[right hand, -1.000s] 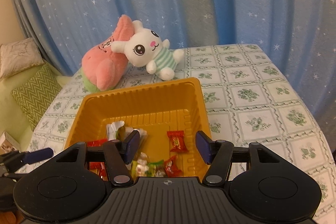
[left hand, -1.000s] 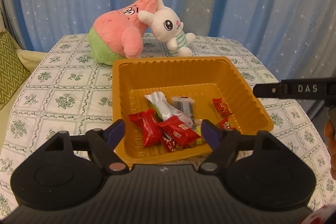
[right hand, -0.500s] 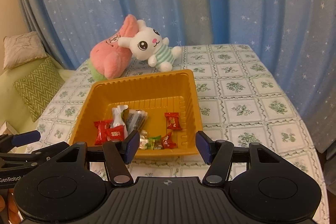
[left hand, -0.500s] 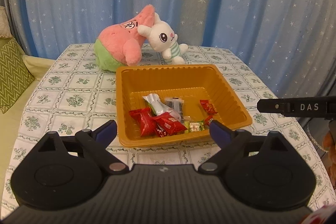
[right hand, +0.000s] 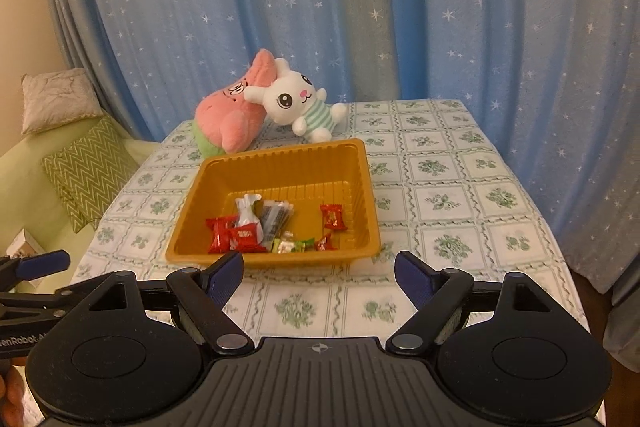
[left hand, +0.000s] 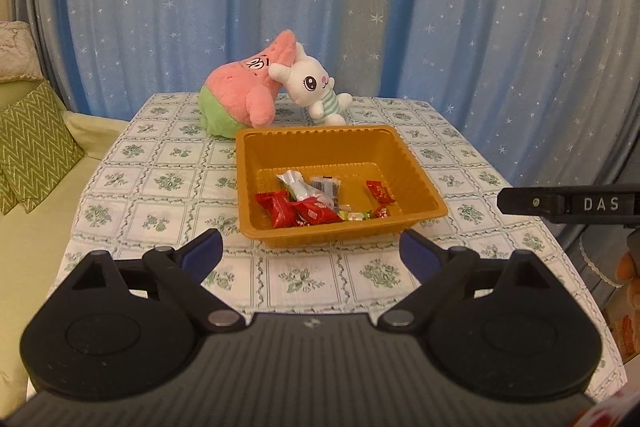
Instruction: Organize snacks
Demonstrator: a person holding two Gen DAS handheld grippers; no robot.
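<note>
Both grippers, left (left hand: pixel 310 253) & right (right hand: pixel 319 277), spread, empty, near side of orange plastic tray (left hand: pixel 420 171). Wrapped snacks (left hand: pixel 316 203) all inside; sorting appears done, nxt: withdraw.

The tray (left hand: pixel 416 163) is orange, and the snacks in it are mostly red wrappers (left hand: pixel 310 213), with one silver-white pack (left hand: pixel 300 187), one dark see-through pack (right hand: pixel 274 219) and a green and yellow sweet (left hand: pixel 354 215). The tablecloth (left hand: pixel 168 183) is white with green flower squares — near its far edge sit a pink and green star toy (left hand: pixel 240 99) and a white bunny (left hand: pixel 314 87) in a green-striped shirt. The curtain (left hand: pixel 320 7) is blue with little white stars, the cushion (left hand: pixel 32 143) is green with white zigzags — and both grippers are black with blue fingers (right hand: pixel 226 277).
</note>
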